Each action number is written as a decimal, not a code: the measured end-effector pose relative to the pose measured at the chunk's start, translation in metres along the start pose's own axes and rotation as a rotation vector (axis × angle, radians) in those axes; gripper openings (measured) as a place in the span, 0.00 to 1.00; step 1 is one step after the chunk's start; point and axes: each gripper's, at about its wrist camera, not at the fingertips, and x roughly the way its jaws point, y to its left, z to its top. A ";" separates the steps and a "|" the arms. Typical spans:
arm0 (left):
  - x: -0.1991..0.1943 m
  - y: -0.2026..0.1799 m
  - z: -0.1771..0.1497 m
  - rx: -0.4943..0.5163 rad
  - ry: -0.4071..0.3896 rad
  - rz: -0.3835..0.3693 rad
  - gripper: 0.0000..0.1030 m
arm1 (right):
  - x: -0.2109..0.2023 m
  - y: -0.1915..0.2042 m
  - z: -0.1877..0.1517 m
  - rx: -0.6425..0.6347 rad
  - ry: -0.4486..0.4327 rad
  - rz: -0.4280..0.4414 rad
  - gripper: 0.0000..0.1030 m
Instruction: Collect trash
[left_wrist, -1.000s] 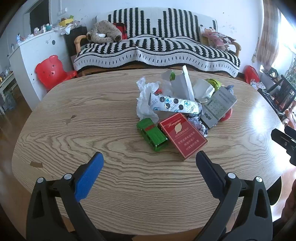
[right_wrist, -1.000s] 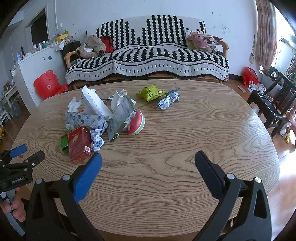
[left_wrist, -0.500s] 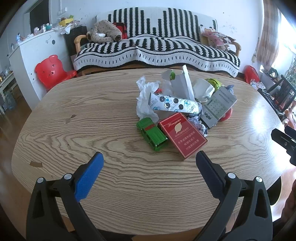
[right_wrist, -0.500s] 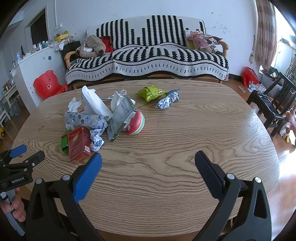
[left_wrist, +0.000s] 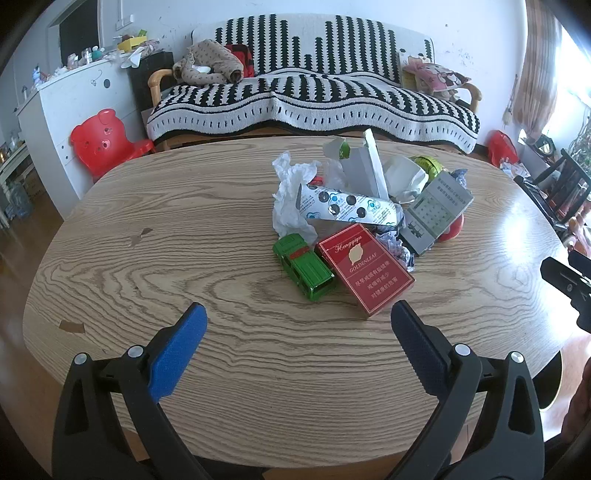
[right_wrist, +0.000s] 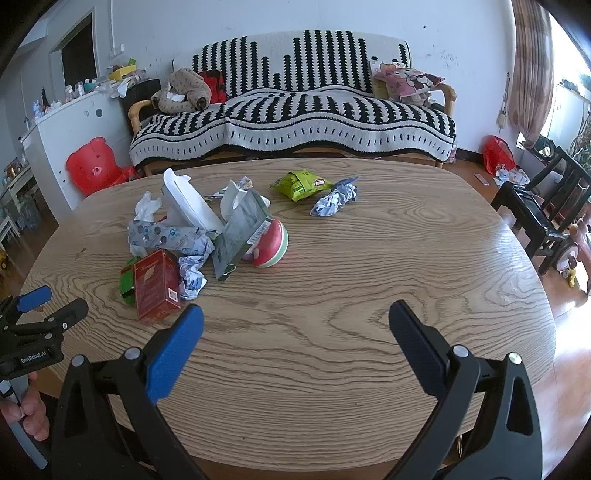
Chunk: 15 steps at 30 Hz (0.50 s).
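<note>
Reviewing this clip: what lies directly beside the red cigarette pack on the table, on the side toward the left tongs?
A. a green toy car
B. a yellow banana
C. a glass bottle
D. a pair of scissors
A. In the left wrist view, the green toy car lies right against the red cigarette pack at the near edge of the trash pile; no banana, bottle or scissors shows on the table.

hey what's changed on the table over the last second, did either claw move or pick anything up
Nothing visibly changed. Both the left claw and the right claw hang open over the near edge of the table as before, holding nothing. The red cigarette pack, the green toy car and the rest of the trash pile lie where they were.
</note>
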 end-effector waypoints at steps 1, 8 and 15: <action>0.000 0.000 0.000 0.000 0.001 0.000 0.94 | 0.000 -0.001 0.000 0.000 0.000 0.000 0.94; 0.001 0.001 0.000 -0.004 -0.002 -0.003 0.94 | 0.000 0.000 0.000 -0.001 0.001 0.000 0.94; 0.005 0.014 0.007 -0.017 0.015 0.012 0.94 | 0.007 -0.003 0.001 0.009 0.006 0.026 0.94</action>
